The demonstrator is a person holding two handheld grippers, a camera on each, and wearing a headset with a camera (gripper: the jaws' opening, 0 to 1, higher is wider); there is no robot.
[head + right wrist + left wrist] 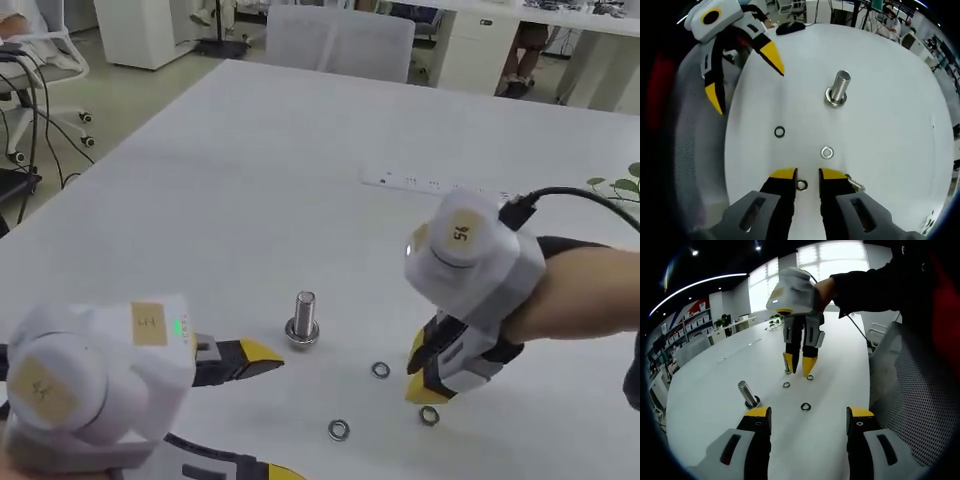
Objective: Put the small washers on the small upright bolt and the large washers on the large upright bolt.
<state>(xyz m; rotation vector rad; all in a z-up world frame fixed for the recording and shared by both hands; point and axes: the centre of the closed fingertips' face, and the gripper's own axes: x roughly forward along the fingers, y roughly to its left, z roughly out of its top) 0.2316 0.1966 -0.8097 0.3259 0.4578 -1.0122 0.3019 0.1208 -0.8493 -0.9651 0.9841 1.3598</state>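
Note:
One steel upright bolt [303, 318] [747, 393] [838, 88] stands on the white table [250, 180] with a ring at its base. Three small washers lie loose near it [380, 370] [338, 430] [429, 415]. My right gripper [432, 375] [807, 175] points down at the table, jaws a narrow gap apart, with one washer [801, 185] lying flat between the tips, not pinched. A small metal piece [856, 185] sits beside its right jaw. The other two washers [779, 132] [827, 152] lie ahead of it. My left gripper [262, 412] [808, 412] is open wide, low, beside the bolt, holding nothing.
A white power strip [420, 183] lies across the table further back. A grey chair [340, 40] stands at the far edge, and a plant [625, 185] pokes in at the right. The table's near edge runs just beside my left gripper.

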